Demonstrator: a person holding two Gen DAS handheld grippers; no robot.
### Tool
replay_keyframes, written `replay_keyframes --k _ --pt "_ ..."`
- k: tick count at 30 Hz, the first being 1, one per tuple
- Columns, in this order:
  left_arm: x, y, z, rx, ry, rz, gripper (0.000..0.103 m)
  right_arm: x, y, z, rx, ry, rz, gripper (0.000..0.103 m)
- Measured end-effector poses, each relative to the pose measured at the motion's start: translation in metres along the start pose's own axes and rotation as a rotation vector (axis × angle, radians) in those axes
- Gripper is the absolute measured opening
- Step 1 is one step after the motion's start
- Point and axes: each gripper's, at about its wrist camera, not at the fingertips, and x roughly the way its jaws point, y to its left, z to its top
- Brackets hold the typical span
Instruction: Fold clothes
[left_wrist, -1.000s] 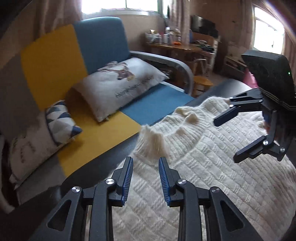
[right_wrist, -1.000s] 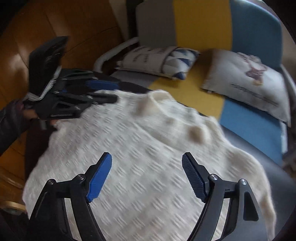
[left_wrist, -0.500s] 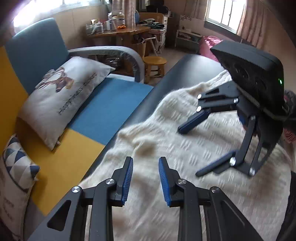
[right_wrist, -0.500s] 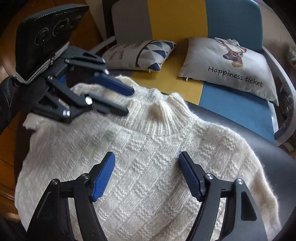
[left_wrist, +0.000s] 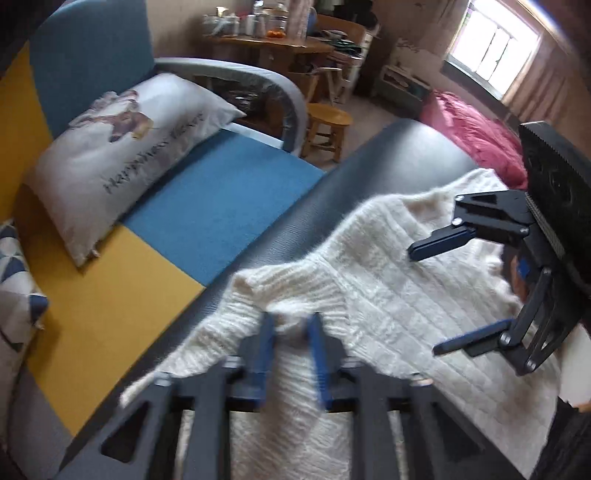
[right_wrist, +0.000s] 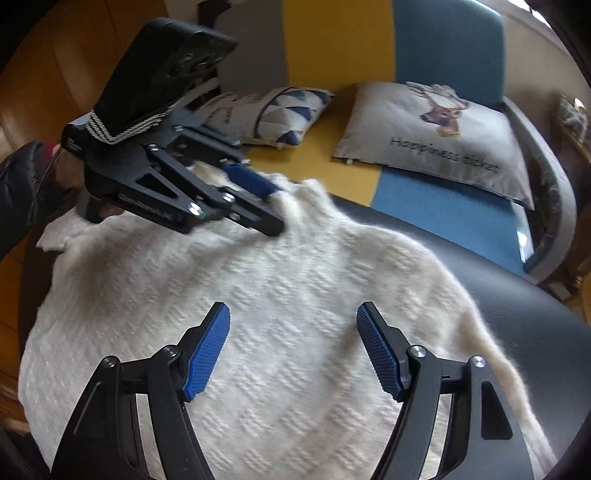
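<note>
1. Sweater (right_wrist: 280, 295): cream chunky knit, soft and floppy, looks fairly bulky and light-to-medium in weight. It will sag and stretch if lifted by one point. Fuzzy surface, so probably not slippery in rubber pads.
2. It lies spread flat on the dark bench (right_wrist: 517, 306), ribbed collar (left_wrist: 291, 291) toward the far edge by the sofa (right_wrist: 439, 199). One sleeve trails off to the right of the right wrist view.
3. Best holds, as a judgement: ribbed collar, shoulder seams, hem or cuff edges. These are thicker, so there is less stretch there than mid-panel.
4. Left gripper (left_wrist: 290, 332): jaws narrowly apart, straddling a raised bunch of knit at the collar. The view is blurred, so cannot tell if they actually pinch it.
5. Right gripper (right_wrist: 293, 347): jaws wide apart, nothing between them, held over the middle of the sweater body, collar well ahead of the tips.
6. No fold visible; the body looks laid out in a single spread.
</note>
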Motion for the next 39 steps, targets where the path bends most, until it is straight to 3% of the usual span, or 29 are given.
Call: replay_keyframes --k 5,9,13,19,24,28,33,39 --pt "-0.011 -0.003 -0.005 -0.063 -0.115 0.045 0.003 0.009 -0.018 -0.006 0.04 0.026 -0.087 0.075" --pt "0.003 -0.001 -0.015 -0.105 -0.12 0.116 0.003 0.011 -0.014 -0.015 0.015 -0.008 -0.11 0.075" --pt "0.009 -0.01 -0.019 -0.066 -0.122 0.189 0.003 0.009 -0.021 -0.02 0.07 -0.032 -0.093 0.075" --pt "0.008 -0.009 -0.018 -0.112 -0.099 0.215 0.004 0.004 -0.02 -0.03 0.101 -0.062 -0.112 0.074" --pt "-0.005 -0.003 -0.014 -0.203 -0.122 0.19 0.011 0.004 -0.016 -0.018 0.082 -0.002 -0.126 0.075" --pt "-0.039 0.006 -0.034 -0.284 -0.215 0.153 0.011 -0.02 -0.017 -0.006 0.094 -0.057 -0.066 0.076" --pt "-0.063 0.023 -0.072 -0.299 -0.193 0.21 0.011 0.003 -0.037 -0.002 0.161 0.021 -0.086 0.076" --pt "-0.092 0.043 -0.118 -0.316 -0.165 0.279 0.018 -0.002 -0.017 -0.002 0.111 -0.027 -0.123 0.08"
